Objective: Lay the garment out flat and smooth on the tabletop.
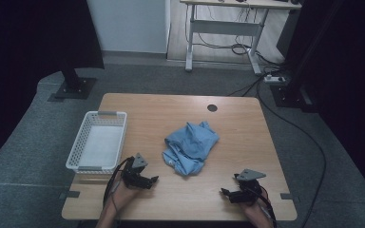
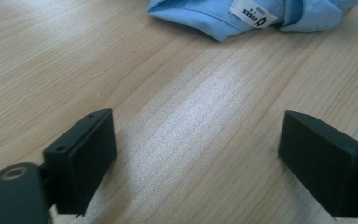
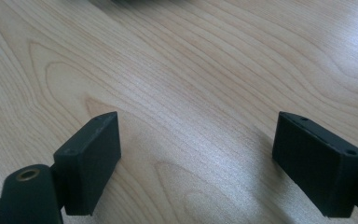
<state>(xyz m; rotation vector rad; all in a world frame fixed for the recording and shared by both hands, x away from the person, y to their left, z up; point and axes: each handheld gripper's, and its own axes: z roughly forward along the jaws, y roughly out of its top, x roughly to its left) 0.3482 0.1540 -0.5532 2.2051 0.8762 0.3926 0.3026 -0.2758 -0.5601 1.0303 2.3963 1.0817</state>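
Observation:
A crumpled light-blue garment (image 1: 191, 147) lies in a heap at the middle of the wooden table (image 1: 228, 123). In the left gripper view its folded edge (image 2: 242, 16) with a white label lies just beyond my open jaws. My left gripper (image 1: 153, 179) rests near the table's front left, pointing right toward the cloth, jaws wide apart with bare wood between them (image 2: 196, 154). My right gripper (image 1: 224, 192) sits at the front right, pointing left, also open (image 3: 196, 158) over bare wood. Neither touches the garment.
A white perforated plastic basket (image 1: 98, 141) stands on the table's left side, just behind the left gripper. A round cable hole (image 1: 212, 108) sits near the far edge. Beyond the table are a desk frame and cables on the grey floor.

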